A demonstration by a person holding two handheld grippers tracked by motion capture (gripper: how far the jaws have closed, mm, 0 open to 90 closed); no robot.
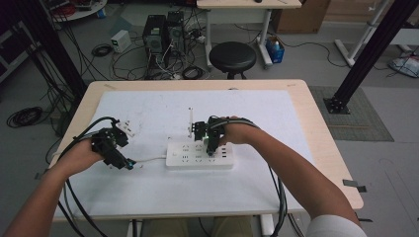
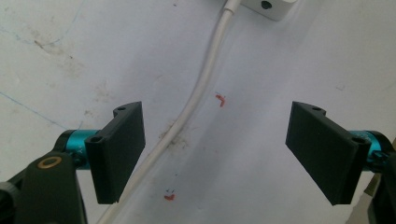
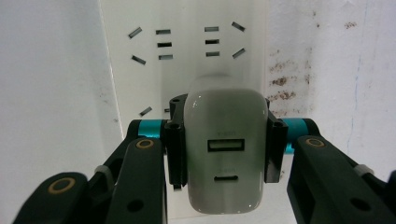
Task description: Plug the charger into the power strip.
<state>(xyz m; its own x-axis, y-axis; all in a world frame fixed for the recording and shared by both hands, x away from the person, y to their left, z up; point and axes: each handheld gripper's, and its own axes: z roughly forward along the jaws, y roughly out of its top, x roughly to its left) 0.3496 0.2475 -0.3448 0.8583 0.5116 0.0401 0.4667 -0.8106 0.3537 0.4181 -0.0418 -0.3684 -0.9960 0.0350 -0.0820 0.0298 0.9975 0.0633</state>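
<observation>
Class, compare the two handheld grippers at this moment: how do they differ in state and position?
The left gripper has its fingers spread wide with nothing between them, while the right gripper is clamped on a white rounded USB charger block. The left one hangs over the white round cable beside the strip; the right one is above the white rectangular power strip. Both have black fingers and teal fittings.
</observation>
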